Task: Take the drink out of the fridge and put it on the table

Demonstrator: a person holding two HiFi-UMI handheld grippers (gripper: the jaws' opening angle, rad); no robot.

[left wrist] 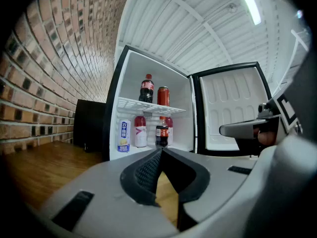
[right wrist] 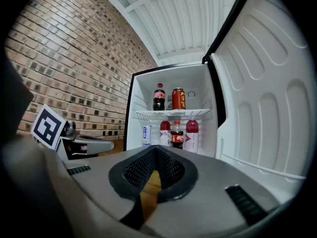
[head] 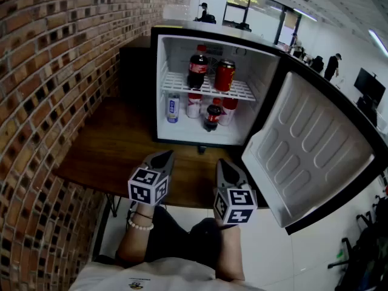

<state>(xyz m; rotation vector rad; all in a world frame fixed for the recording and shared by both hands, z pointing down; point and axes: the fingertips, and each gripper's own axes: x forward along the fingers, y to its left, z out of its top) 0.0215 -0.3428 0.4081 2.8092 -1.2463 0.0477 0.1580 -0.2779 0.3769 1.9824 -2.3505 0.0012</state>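
From the head view, the fridge (head: 182,41) stands open on the wooden worktop (head: 115,150) beside a brick wall (head: 54,71), its door (head: 315,144) swung wide to the right. All the drinks are inside it: a large cola bottle (head: 197,67) and a red can (head: 224,76) stand on the wire shelf (head: 242,93), while a blue-and-white can (head: 173,108), a small cola bottle (head: 212,117) and two pink bottles (head: 194,106) stand on the fridge floor below. The left tool (head: 162,157) and the right tool (head: 228,163) hover side by side over the near edge of the worktop, well short of the fridge, both aimed at it. The left gripper view shows that tool's jaws brought together at the tips with nothing between them, only bare wood showing through the gap behind; the small cola bottle lines up just above the tips, and the right tool juts in from the right before the open door. The right gripper view shows its jaws likewise closed tip to tip and empty, pointed at the lower compartment where the small cola bottle stands between the pink bottles, with the left tool at the left edge against the brick.
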